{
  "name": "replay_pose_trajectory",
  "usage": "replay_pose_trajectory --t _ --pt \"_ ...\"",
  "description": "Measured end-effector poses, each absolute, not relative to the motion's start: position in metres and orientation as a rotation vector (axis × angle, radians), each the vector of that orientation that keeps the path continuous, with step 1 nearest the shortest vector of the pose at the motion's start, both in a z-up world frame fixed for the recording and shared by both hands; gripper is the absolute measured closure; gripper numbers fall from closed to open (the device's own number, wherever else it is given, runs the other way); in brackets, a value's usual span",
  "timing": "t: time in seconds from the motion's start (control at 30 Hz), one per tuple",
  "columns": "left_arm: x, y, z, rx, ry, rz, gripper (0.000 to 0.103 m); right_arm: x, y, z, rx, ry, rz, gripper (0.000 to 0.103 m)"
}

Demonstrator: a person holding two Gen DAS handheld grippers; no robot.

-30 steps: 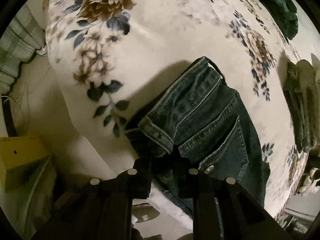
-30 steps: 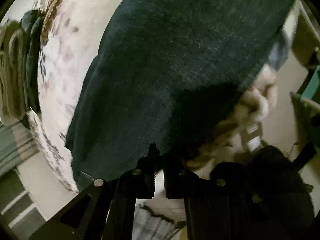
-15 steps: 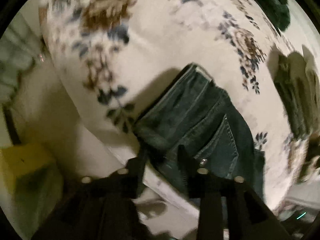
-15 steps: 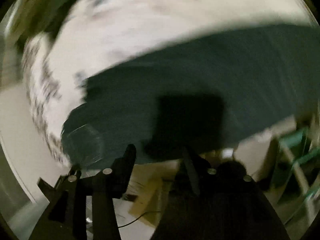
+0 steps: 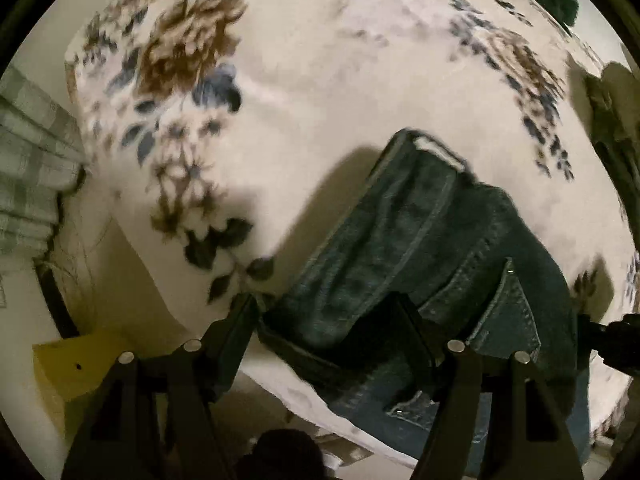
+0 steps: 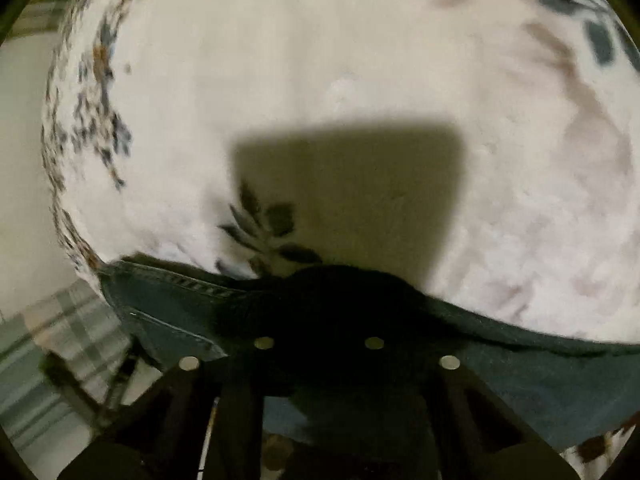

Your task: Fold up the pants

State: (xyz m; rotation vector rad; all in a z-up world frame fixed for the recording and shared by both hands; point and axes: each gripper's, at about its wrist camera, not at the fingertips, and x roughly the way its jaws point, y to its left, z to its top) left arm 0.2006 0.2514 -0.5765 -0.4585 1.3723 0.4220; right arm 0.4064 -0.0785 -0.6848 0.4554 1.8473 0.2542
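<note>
Folded jeans (image 5: pixel 420 248) on floral blanket (image 5: pixel 320 80), left hand-held gripper (image 5: pixel 326 312) spread around waistband

Floral blanket (image 5: pixel 320 92), plaid cloth (image 5: pixel 32 168), yellow box (image 5: pixel 76 360)

1. the left black two-finger gripper (image 5: pixel 326 312) was shut on the waistband of the dark blue denim pants (image 5: pixel 424 264); now its fingers stand wide apart around it.
2. the right black two-finger gripper (image 6: pixel 320 320) has swung round: before, dark denim filled its view, now the white floral fleece blanket (image 6: pixel 320 60) does, with the pants along the lower edge.
</note>
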Motion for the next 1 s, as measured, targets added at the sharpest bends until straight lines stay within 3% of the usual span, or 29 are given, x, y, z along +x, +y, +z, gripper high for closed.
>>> replay_pose_trajectory --t 0.17,0.37,0.47,0.5,0.53,0.67,0.77,0.8,1.0 --pt "0.191 0.265 -0.585 -0.511 1.378 0.421 0.031 0.416 -0.117 -0.661 0.569 1.76 0.211 0.095" --pt "0.191 0.267 -0.582 -0.494 1.393 0.42 0.032 0.423 -0.116 -0.683 0.642 1.783 0.211 0.094" --pt "0.192 0.262 -0.566 -0.484 1.38 0.413 0.032 0.414 -0.131 -0.67 0.674 1.74 0.246 0.073" --pt "0.191 0.258 -0.559 -0.477 1.371 0.403 0.032 0.408 -0.14 -0.665 0.679 1.717 0.249 0.053" --pt "0.19 0.253 -0.549 -0.467 1.358 0.387 0.032 0.398 -0.159 -0.652 0.691 1.677 0.238 0.041" --pt "0.191 0.214 -0.515 -0.412 1.326 0.296 0.032 0.347 -0.21 -0.624 0.723 1.582 0.169 0.026" --pt "0.196 0.175 -0.502 -0.392 1.322 0.204 0.032 0.292 -0.243 -0.611 0.777 1.477 0.082 0.006" --pt "0.2 0.159 -0.499 -0.379 1.322 0.167 0.032 0.271 -0.261 -0.609 0.803 1.444 0.048 0.002" --pt "0.21 0.029 -0.506 -0.252 1.39 -0.071 0.032 0.146 -0.389 -0.62 1.028 1.241 -0.247 0.002"
